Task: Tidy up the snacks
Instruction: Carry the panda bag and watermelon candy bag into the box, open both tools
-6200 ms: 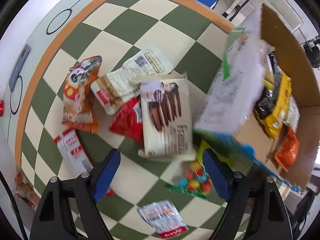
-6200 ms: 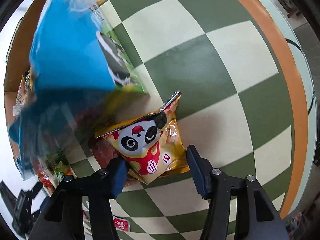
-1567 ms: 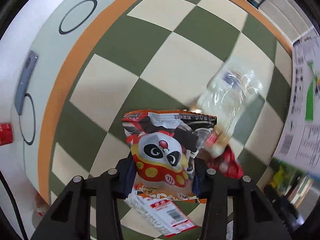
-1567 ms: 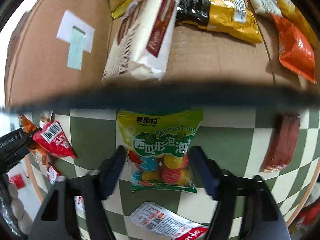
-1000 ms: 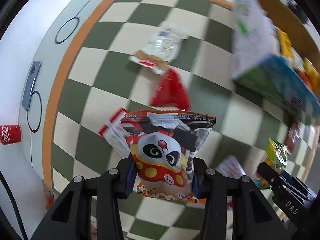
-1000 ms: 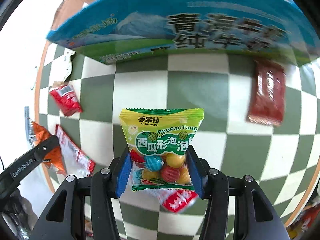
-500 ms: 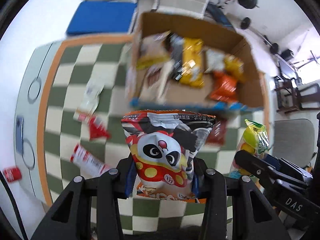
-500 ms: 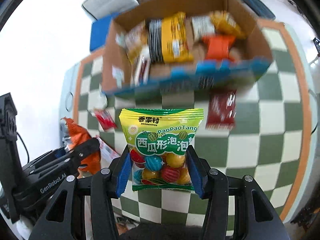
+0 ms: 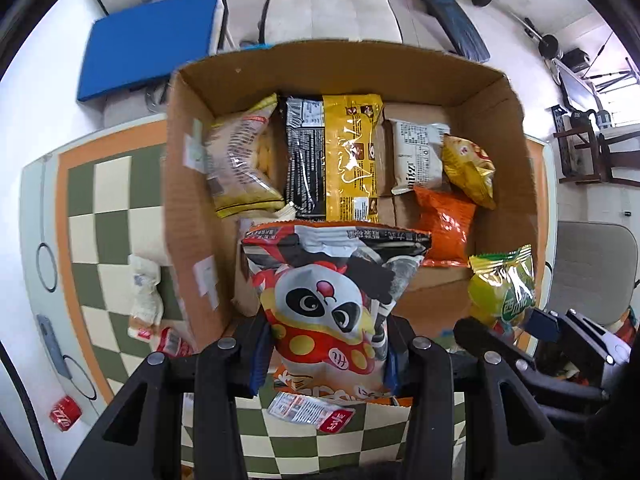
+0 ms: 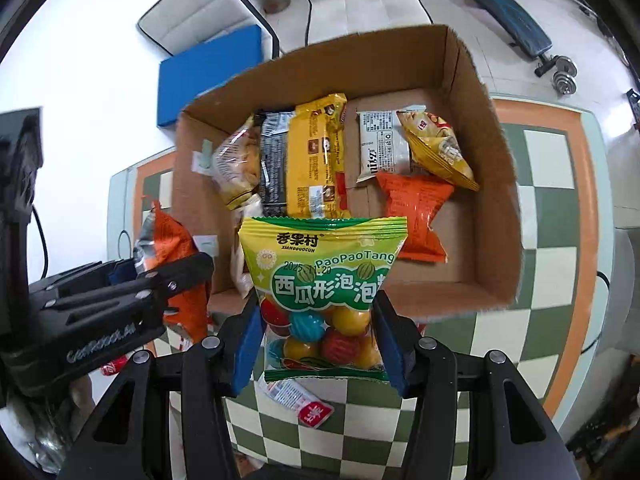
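My left gripper (image 9: 324, 354) is shut on a red and orange panda snack bag (image 9: 328, 304), held high over the near left part of an open cardboard box (image 9: 188, 184). My right gripper (image 10: 316, 344) is shut on a green and yellow bag of round candies (image 10: 324, 280), above the box's (image 10: 496, 216) near edge. Each gripper shows in the other's view: the candy bag (image 9: 504, 288) at the right, the panda bag (image 10: 176, 252) at the left. Inside the box lie several packets, among them a yellow and black pack (image 9: 340, 160) and an orange pouch (image 9: 444, 224).
The box stands on a green and cream checked table (image 9: 96, 232) with an orange border. Loose packets lie left of the box (image 9: 146, 296) and below my grippers (image 9: 310, 408). A red can (image 9: 64, 414) sits on the floor at the lower left. Chairs and a blue pad (image 9: 148, 40) lie beyond.
Both grippers have risen from low over the table and carried their bags across to above the open box. The table looks farther away now.
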A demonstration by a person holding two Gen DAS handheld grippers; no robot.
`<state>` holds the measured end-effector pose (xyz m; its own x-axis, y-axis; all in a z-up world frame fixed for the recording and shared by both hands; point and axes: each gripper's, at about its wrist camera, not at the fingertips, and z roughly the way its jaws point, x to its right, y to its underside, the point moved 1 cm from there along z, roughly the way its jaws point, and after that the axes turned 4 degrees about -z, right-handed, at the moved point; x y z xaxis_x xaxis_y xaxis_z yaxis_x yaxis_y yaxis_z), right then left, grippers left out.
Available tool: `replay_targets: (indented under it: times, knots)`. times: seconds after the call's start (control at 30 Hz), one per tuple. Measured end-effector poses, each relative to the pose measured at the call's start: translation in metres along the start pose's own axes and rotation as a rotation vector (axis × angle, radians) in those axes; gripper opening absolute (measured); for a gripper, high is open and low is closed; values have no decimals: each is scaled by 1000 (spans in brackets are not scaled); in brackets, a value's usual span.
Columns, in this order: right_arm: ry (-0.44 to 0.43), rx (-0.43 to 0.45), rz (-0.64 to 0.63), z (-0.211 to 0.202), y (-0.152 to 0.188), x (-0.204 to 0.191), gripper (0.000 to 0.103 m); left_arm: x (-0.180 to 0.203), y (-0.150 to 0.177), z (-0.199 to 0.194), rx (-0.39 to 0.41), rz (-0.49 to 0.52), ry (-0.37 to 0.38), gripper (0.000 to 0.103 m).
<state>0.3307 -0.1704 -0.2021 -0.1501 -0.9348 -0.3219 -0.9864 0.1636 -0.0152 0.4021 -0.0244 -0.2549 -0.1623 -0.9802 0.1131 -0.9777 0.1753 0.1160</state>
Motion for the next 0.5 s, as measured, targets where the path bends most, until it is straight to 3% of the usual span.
replay_targets:
  times: [0.17, 0.43, 0.5]
  knots:
    - [-3, -29, 5, 24, -9, 7, 55, -1, -10, 22, -53, -22, 15, 41]
    - [-9, -52, 3, 43, -20, 12, 56, 1, -15, 31, -67, -21, 26, 42]
    - [-3, -72, 16, 47, -22, 14, 59, -2, -17, 33, -76, -35, 27, 47]
